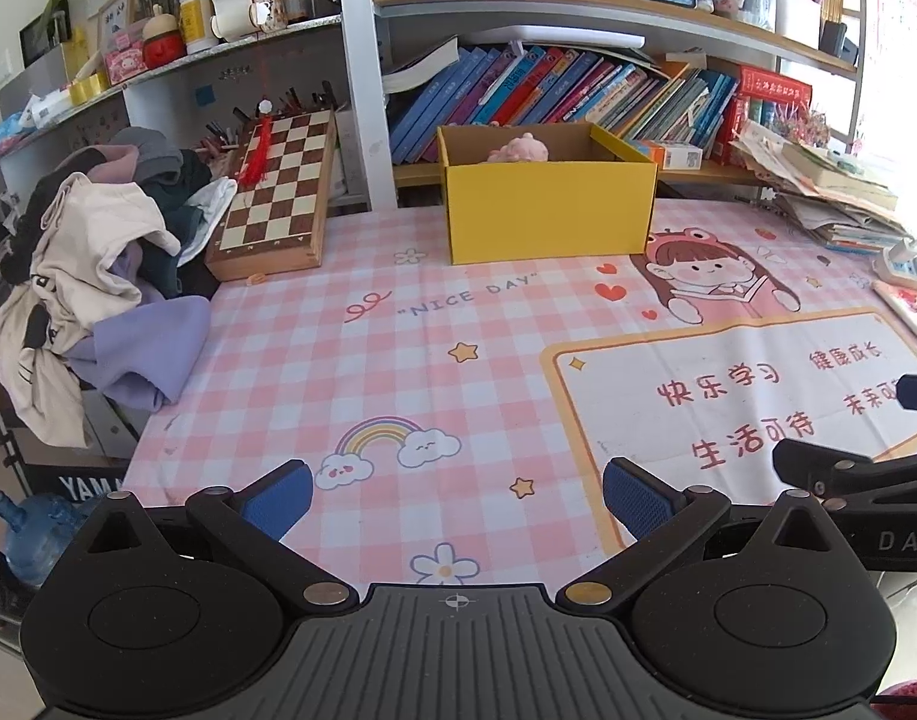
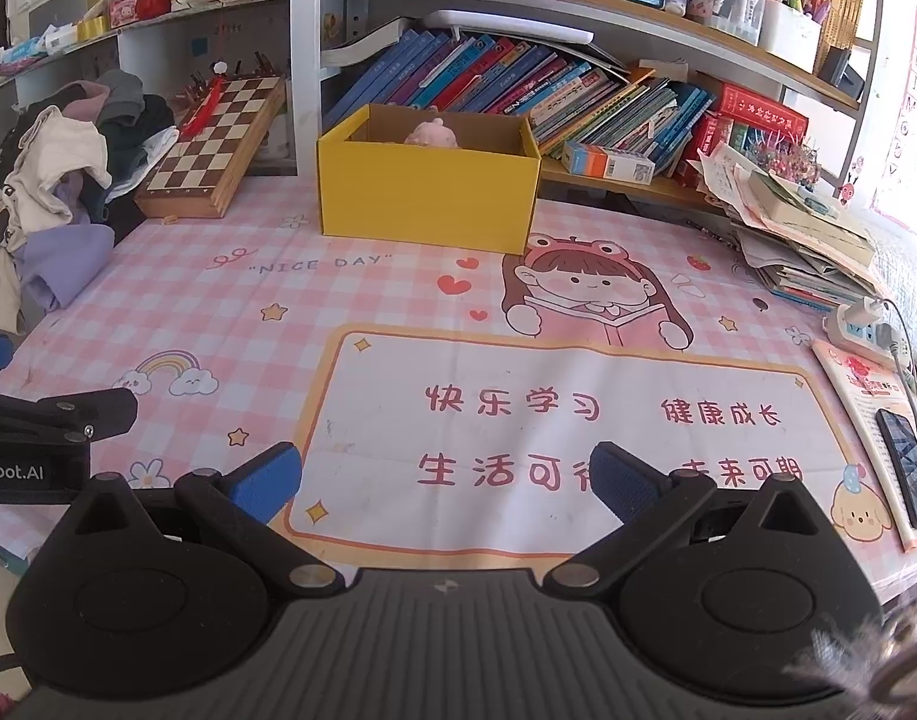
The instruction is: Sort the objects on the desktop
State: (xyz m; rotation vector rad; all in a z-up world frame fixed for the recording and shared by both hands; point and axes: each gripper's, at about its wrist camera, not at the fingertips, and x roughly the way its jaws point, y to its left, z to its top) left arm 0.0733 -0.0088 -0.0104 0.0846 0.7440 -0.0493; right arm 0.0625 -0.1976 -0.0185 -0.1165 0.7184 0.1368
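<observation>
With both my left gripper (image 1: 457, 495) and right gripper (image 2: 446, 477) spread wide and empty before the yellow box (image 1: 548, 210), pink toy (image 1: 521, 148) already inside, next I'd judge finding another item

My pink mat (image 2: 338, 312) on the tabletop says "NICE DAY" and 快乐学习, 健康成长, 生活可待. My left hand-held gripper (image 2: 32, 471) says "Robot.AI". A dark thing (image 1: 80, 486) below the tabletop reads "YAMA".

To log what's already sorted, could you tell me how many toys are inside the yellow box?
1: a pink plush toy shows above the rim of the yellow box, near its back wall. Others may be hidden lower inside.
</observation>
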